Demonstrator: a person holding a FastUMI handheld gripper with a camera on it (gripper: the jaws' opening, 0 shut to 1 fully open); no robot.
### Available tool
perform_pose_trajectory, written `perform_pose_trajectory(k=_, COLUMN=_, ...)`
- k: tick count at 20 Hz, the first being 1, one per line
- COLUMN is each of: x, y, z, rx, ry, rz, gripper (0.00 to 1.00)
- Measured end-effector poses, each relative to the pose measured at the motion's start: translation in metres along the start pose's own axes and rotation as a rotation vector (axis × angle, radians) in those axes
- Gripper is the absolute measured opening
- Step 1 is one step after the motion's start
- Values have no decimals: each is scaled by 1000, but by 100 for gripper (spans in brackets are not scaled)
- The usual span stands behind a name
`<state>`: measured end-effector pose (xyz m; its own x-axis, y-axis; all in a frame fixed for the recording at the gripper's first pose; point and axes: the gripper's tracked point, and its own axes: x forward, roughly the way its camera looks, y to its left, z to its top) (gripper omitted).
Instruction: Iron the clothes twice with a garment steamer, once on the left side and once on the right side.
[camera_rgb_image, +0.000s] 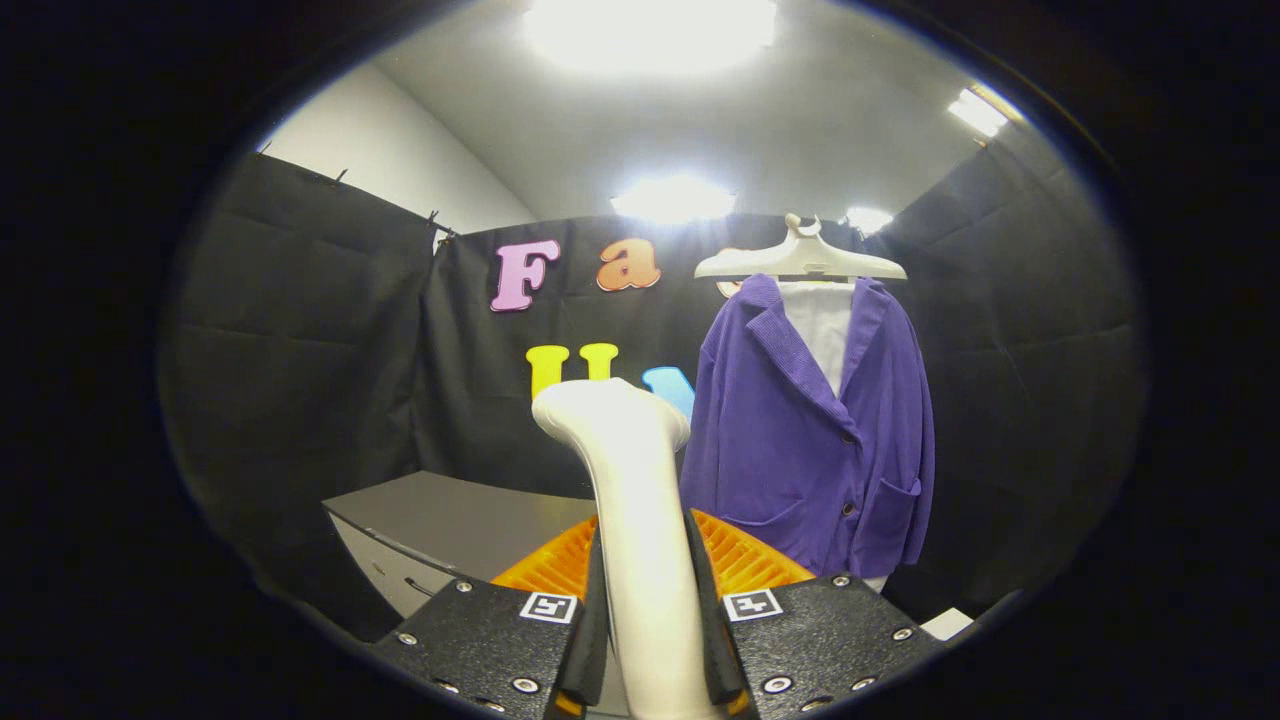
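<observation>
A white garment steamer (632, 500) stands upright between my fingers, its head up and turned away from me. My gripper (648, 610) is shut on its handle, both pads pressing its sides. Beyond it and to the right hangs a purple cardigan (810, 440) over a white shirt (822, 335), on a white hanger (800, 262). The cardigan is buttoned and has two front pockets. The steamer head is left of the cardigan's left edge and apart from it.
A grey cabinet top (460, 520) lies low to the left, beyond the fingers. Just behind the fingers sits an orange ribbed object (745, 560). Black cloth walls enclose the booth, with bright ceiling lights above.
</observation>
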<state>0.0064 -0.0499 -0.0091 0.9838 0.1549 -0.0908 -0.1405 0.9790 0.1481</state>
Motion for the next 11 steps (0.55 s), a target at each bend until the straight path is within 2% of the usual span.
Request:
perform_pose_trajectory(k=7, x=-34, y=-24, z=6, rx=-12, ry=-13, rz=8, gripper=38)
perform_pose_trajectory(k=11, x=-45, y=-37, z=4, rx=-7, ry=-9, rz=-17, gripper=38)
